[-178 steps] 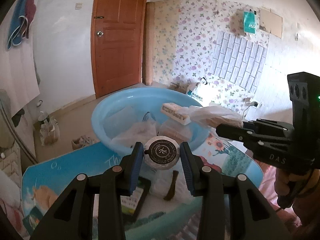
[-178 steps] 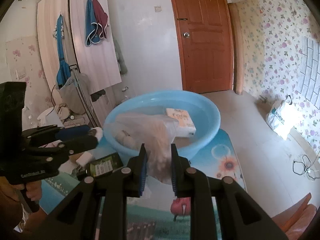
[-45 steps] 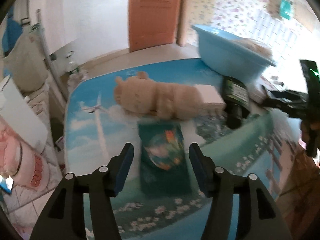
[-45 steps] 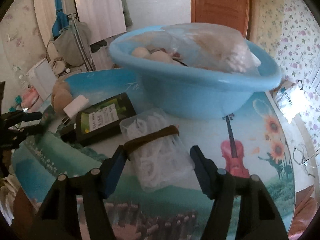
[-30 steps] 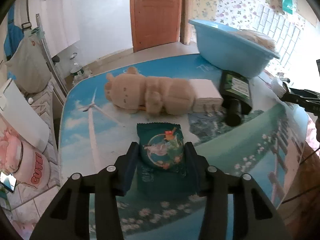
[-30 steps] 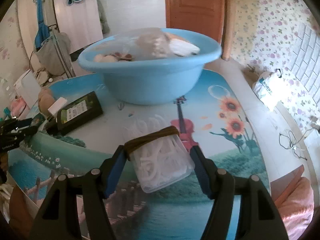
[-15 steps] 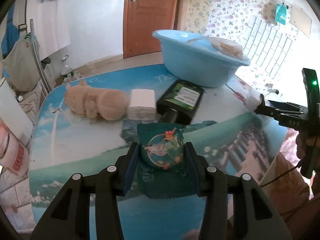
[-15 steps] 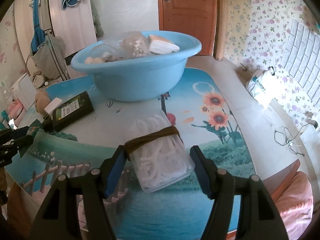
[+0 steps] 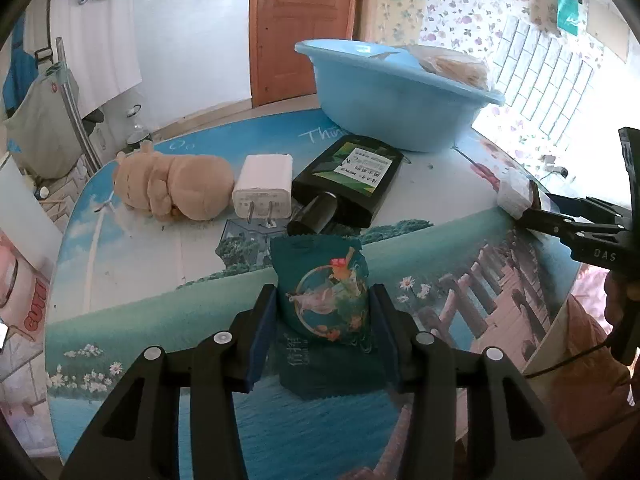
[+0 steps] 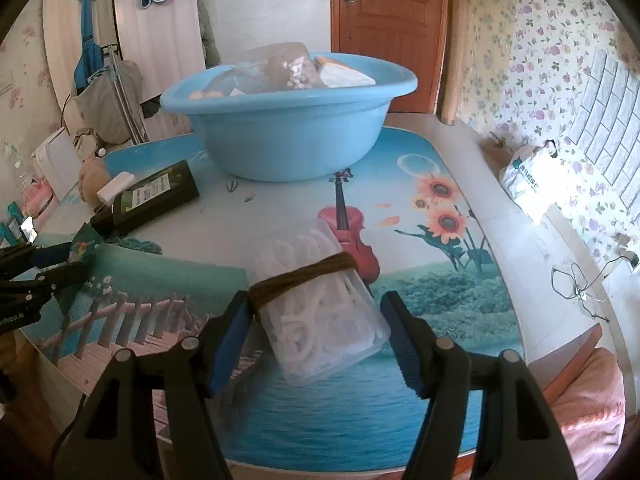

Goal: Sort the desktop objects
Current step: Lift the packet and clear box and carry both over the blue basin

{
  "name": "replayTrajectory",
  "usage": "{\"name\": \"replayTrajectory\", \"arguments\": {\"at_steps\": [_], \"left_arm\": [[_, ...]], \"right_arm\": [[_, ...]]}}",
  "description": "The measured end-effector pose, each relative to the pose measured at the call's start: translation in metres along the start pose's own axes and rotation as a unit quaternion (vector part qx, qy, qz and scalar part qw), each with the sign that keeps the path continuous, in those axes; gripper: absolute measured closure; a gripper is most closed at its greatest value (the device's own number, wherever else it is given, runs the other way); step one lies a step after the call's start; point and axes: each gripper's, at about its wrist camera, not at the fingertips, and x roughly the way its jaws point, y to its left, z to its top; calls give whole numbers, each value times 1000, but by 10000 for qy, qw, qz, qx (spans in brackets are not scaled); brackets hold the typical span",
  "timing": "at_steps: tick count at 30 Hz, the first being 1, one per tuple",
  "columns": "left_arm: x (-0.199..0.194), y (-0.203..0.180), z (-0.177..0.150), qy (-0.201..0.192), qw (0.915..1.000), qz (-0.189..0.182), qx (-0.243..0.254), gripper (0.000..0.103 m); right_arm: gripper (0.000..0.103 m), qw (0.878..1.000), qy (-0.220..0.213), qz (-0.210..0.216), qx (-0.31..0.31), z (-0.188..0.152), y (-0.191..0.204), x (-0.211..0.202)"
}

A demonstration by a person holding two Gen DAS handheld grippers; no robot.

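Observation:
My left gripper (image 9: 324,320) is shut on a dark green snack packet (image 9: 326,300), held just above the picture-printed table (image 9: 140,280). In the right wrist view my right gripper (image 10: 318,320) is shut on a clear plastic box (image 10: 320,312) of white loops with a brown band around it. The box sits tilted between the blue pads. A blue basin (image 10: 288,140) with bags and a box inside stands at the far side. The left wrist view shows the basin (image 9: 384,108) at upper right and the right gripper (image 9: 524,202) with its box at the right edge.
A tan plush toy (image 9: 176,184), a white charger plug (image 9: 264,188) and a dark flat bottle (image 9: 352,176) lie in a row before the basin. A hand grips the right handle at the far right. The table's near edge runs close under both grippers.
The left gripper shut on the green packet, lifted it and carried it right, towards the basin. The right gripper kept its box and drew back from the basin.

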Motion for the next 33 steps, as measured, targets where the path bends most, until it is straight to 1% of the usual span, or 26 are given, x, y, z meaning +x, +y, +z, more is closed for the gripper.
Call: {"name": "replayTrajectory", "arguments": {"at_steps": [4,5,6,7,9,12,15,17,19,23,24,33], "left_arm": [[2,-2,-1,-93,9999,48,92,56],[3,-3,-1,-113,9998,80,124,53],[4,-4,-1,-135,9997,129,158,45],[6,-5,-1,-152,9995,189,190,42],[8,-5,-1,-208,9994,198,169,31],[9,-7,-2,-242,9993,186,212,23],[9,-7,-3,-255,9993,163,218,20],[9,-7,-3,-265,9993,170,210,17],[10,-7,-3,-284,9992,194,201,15],[10,-7,-3,-299,9992,195,189,13],[10,-7,-3,-298,9992,191,193,12],[10,-7,-3,-294,9992,199,192,11]], "right_arm": [[35,10000,-18,20,12,0,1,1],[35,10000,-18,7,5,0,1,0],[35,10000,-30,7,-7,0,1,1],[35,10000,-50,5,-29,-1,1,1],[34,10000,-80,1,-58,-2,2,3],[33,10000,55,12,-51,-5,1,11],[31,9999,-73,-3,-89,-7,3,10],[25,9999,-112,27,-87,-7,3,11],[13,9999,-162,4,-56,-8,1,13],[5,9997,-220,-55,46,-9,-2,15],[1,9997,-227,-67,55,-10,-3,16],[0,9995,-287,-83,61,-11,-5,20]]}}
